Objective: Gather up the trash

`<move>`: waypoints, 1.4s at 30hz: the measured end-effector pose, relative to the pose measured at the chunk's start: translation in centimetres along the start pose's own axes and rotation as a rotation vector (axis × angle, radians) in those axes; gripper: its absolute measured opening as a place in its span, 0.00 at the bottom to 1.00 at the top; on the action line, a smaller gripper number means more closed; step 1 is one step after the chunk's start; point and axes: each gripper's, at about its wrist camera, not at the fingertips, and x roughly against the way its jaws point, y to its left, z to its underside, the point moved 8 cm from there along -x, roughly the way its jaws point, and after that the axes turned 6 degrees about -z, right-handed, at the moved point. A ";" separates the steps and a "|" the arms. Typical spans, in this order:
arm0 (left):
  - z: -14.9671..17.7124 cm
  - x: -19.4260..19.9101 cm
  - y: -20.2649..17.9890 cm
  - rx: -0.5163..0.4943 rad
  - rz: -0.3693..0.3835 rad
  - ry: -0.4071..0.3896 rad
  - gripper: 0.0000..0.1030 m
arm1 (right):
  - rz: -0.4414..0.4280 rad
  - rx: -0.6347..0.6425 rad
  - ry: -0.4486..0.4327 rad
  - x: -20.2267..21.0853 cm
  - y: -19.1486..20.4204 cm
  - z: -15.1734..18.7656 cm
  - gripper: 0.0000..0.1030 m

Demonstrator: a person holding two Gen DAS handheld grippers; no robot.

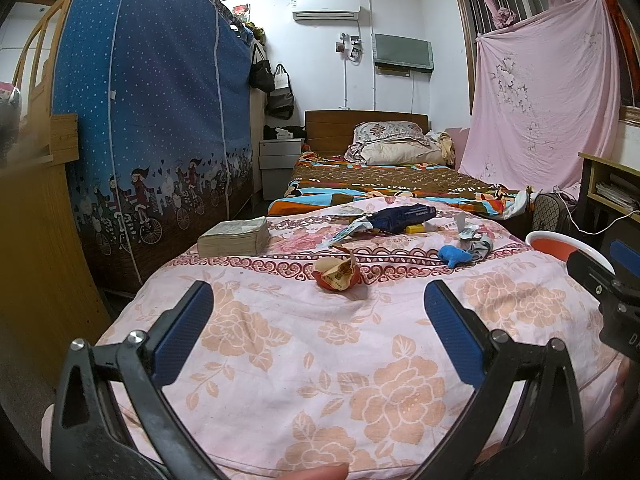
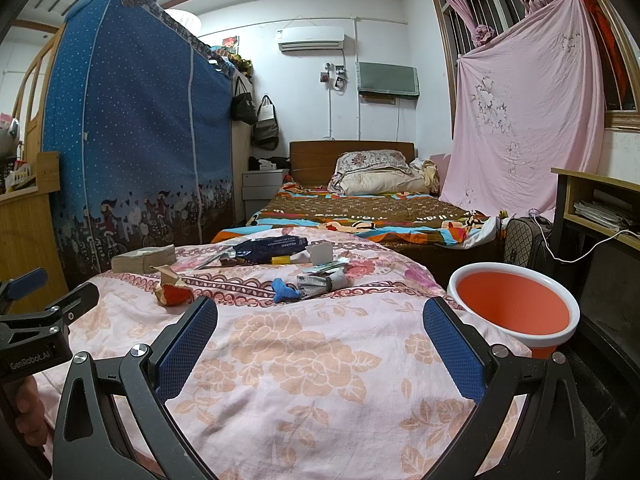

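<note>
Trash lies on a pink flowered cloth [image 1: 320,360]. A crumpled red and tan wrapper [image 1: 336,274] lies nearest, also in the right wrist view [image 2: 172,290]. A blue scrap [image 1: 454,256] [image 2: 285,290], a grey wrapper [image 2: 324,280], a dark blue bag [image 1: 400,218] [image 2: 272,249], a small yellow piece [image 1: 416,229] and white paper [image 2: 320,254] lie farther back. An orange bucket with a white rim [image 2: 514,306] stands at the cloth's right edge. My left gripper [image 1: 318,316] is open and empty, just short of the red wrapper. My right gripper [image 2: 320,328] is open and empty.
A stack of worn paper [image 1: 234,236] lies at the cloth's far left. A blue fabric wardrobe [image 1: 152,120] stands to the left, a bed [image 1: 384,184] behind, a wooden desk [image 2: 600,208] and a checked bag [image 2: 524,244] to the right.
</note>
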 end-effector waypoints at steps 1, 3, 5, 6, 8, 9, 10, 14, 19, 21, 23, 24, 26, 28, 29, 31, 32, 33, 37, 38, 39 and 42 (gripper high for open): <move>0.0 0.0 0.0 0.000 0.000 0.000 0.91 | 0.000 0.000 0.000 0.0 0.0 0.0 1.00; 0.0 0.0 0.0 -0.001 0.000 0.001 0.91 | 0.000 -0.001 0.001 0.0 0.0 0.0 1.00; 0.0 0.0 0.0 -0.001 -0.001 0.000 0.91 | 0.000 0.000 0.000 0.0 0.0 0.0 1.00; 0.0 0.0 0.0 -0.002 -0.001 0.000 0.91 | 0.000 0.000 0.000 0.0 -0.1 0.0 1.00; 0.0 0.0 0.0 -0.001 0.000 0.000 0.91 | 0.000 -0.001 0.000 0.0 -0.1 0.0 1.00; 0.0 0.0 0.0 -0.001 -0.001 0.000 0.91 | -0.001 -0.001 0.000 0.0 -0.1 0.0 1.00; 0.0 0.0 0.0 -0.001 -0.001 0.000 0.90 | 0.000 -0.001 0.000 0.0 -0.1 0.0 1.00; 0.0 0.0 0.0 -0.001 -0.001 0.000 0.90 | 0.000 -0.001 0.000 0.0 -0.1 0.0 1.00; 0.0 0.0 0.0 -0.001 -0.001 0.000 0.90 | 0.000 -0.001 0.000 0.0 -0.1 0.0 1.00; 0.0 0.0 0.0 -0.001 0.000 0.000 0.90 | -0.001 -0.001 0.000 0.0 -0.1 0.1 1.00; 0.0 0.0 0.0 -0.002 -0.001 0.001 0.90 | 0.000 -0.002 0.001 -0.1 -0.1 0.1 1.00; 0.0 0.0 0.0 -0.002 -0.001 0.000 0.90 | -0.001 -0.002 0.001 -0.1 -0.1 0.1 1.00; 0.0 0.0 0.0 -0.002 -0.001 0.000 0.90 | -0.001 -0.002 0.001 -0.1 0.0 0.1 1.00; 0.0 0.0 0.0 -0.002 0.000 0.000 0.90 | -0.001 -0.002 0.001 -0.1 0.0 0.1 1.00; 0.0 0.0 0.0 -0.002 0.000 0.000 0.91 | -0.001 -0.002 0.001 -0.1 0.0 0.1 1.00; 0.0 0.0 0.0 -0.002 -0.001 0.000 0.90 | -0.001 -0.002 0.001 -0.1 0.0 0.1 1.00; 0.0 0.0 0.0 -0.002 -0.001 0.000 0.90 | -0.002 -0.002 0.001 -0.1 0.1 0.1 1.00; 0.0 0.0 0.0 -0.002 -0.001 0.000 0.90 | -0.001 -0.002 0.002 -0.2 0.1 0.1 1.00; 0.0 0.0 0.0 -0.003 -0.001 -0.002 0.90 | -0.003 -0.004 0.000 -0.1 0.1 -0.1 1.00; 0.2 -0.2 0.1 -0.005 -0.002 -0.006 0.90 | -0.002 -0.002 -0.005 0.1 -0.1 -0.4 1.00; 0.1 -0.3 0.1 -0.005 -0.003 -0.010 0.91 | 0.002 0.003 -0.009 0.0 -0.3 -0.5 1.00; -0.3 -0.5 0.3 -0.008 -0.006 -0.028 0.91 | 0.000 0.004 -0.015 -0.3 -0.6 -1.3 1.00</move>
